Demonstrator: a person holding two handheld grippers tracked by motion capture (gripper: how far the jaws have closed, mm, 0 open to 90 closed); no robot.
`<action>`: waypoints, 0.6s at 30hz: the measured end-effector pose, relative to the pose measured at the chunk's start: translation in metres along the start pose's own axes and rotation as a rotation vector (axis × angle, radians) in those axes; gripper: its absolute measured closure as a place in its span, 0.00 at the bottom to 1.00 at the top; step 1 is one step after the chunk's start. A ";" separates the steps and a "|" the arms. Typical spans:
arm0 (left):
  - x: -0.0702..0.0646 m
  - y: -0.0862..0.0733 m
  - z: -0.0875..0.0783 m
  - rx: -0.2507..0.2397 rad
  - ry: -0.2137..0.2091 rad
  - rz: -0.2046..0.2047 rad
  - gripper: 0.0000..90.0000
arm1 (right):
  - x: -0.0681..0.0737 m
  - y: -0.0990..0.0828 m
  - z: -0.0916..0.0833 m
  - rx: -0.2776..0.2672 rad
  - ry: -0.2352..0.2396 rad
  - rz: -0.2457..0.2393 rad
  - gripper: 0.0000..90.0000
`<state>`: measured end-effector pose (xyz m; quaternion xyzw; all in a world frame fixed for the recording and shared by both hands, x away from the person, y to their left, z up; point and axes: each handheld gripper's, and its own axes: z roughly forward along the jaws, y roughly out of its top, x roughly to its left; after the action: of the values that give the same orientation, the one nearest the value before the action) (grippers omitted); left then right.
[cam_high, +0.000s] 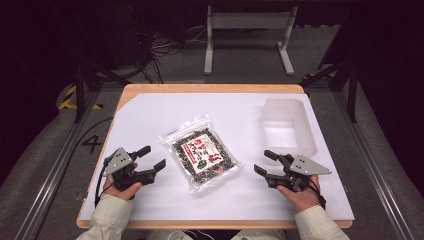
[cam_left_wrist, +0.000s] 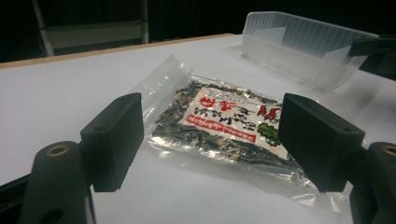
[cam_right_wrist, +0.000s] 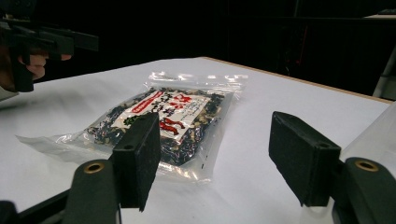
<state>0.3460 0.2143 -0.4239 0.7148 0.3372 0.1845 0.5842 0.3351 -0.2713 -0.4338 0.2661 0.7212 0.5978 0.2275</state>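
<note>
A clear plastic bag of dark dried food with a red and white label (cam_high: 201, 153) lies flat in the middle of the white table sheet (cam_high: 150, 115). My left gripper (cam_high: 151, 157) rests on the sheet to the bag's left, open, jaws pointing at the bag with nothing between them. My right gripper (cam_high: 266, 162) rests to the bag's right, open and empty too. In the left gripper view the bag (cam_left_wrist: 224, 123) lies just beyond the jaws of the left gripper (cam_left_wrist: 210, 140). In the right gripper view the bag (cam_right_wrist: 163, 119) lies ahead and left of the right gripper (cam_right_wrist: 219, 158).
An empty translucent plastic bin (cam_high: 287, 127) stands at the right back of the sheet, just beyond my right gripper; the bin (cam_left_wrist: 303, 46) also appears in the left gripper view. A metal frame (cam_high: 247, 35) and cables lie on the floor past the table.
</note>
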 end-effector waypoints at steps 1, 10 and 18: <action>-0.001 0.003 0.000 -0.001 -0.004 0.007 0.25 | 0.000 0.000 0.000 0.001 0.001 0.000 0.38; 0.004 0.021 0.003 0.002 -0.031 -0.010 0.24 | 0.002 0.000 0.002 -0.001 0.010 0.004 0.38; 0.013 0.027 0.016 0.010 -0.021 -0.014 0.20 | 0.002 0.001 0.003 -0.001 0.012 0.003 0.38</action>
<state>0.3731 0.2095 -0.4042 0.7171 0.3369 0.1713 0.5855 0.3354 -0.2678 -0.4337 0.2634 0.7217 0.6002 0.2225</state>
